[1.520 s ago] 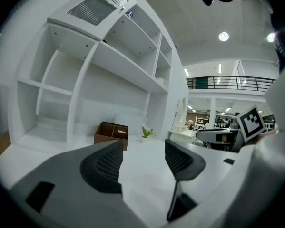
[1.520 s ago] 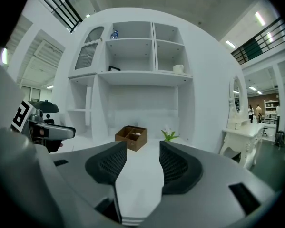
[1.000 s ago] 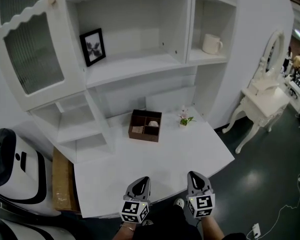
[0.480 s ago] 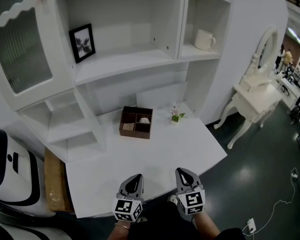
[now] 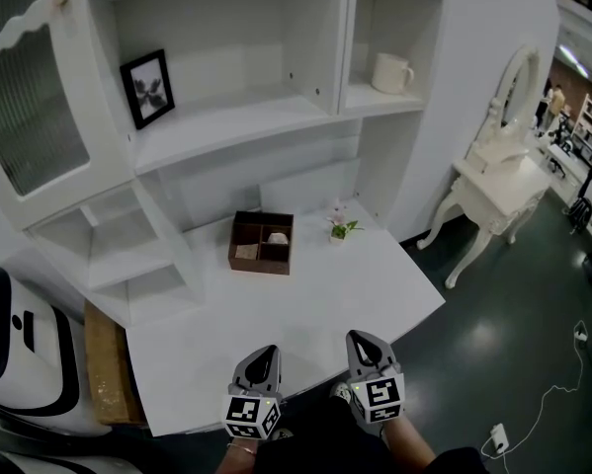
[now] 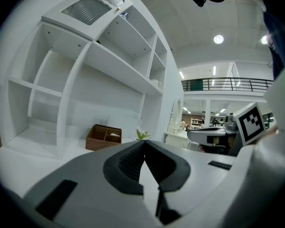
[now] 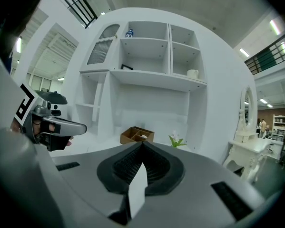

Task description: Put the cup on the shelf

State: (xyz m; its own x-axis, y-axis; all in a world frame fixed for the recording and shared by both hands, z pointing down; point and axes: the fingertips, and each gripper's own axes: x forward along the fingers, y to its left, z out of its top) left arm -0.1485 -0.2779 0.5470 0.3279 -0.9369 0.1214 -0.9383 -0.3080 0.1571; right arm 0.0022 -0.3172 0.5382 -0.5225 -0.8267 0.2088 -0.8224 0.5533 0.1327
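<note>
Over the near edge of the desk (image 5: 325, 299), the left claw (image 5: 264, 352) and right claw (image 5: 363, 338) hover side by side, each with its jaws pressed together on nothing. Well ahead of the right claw and high above it, the cup (image 5: 389, 72) stands upright on the shelf (image 5: 386, 99), in the right compartment. Ahead of both claws, a brown box (image 5: 261, 243) sits on the desk.
</note>
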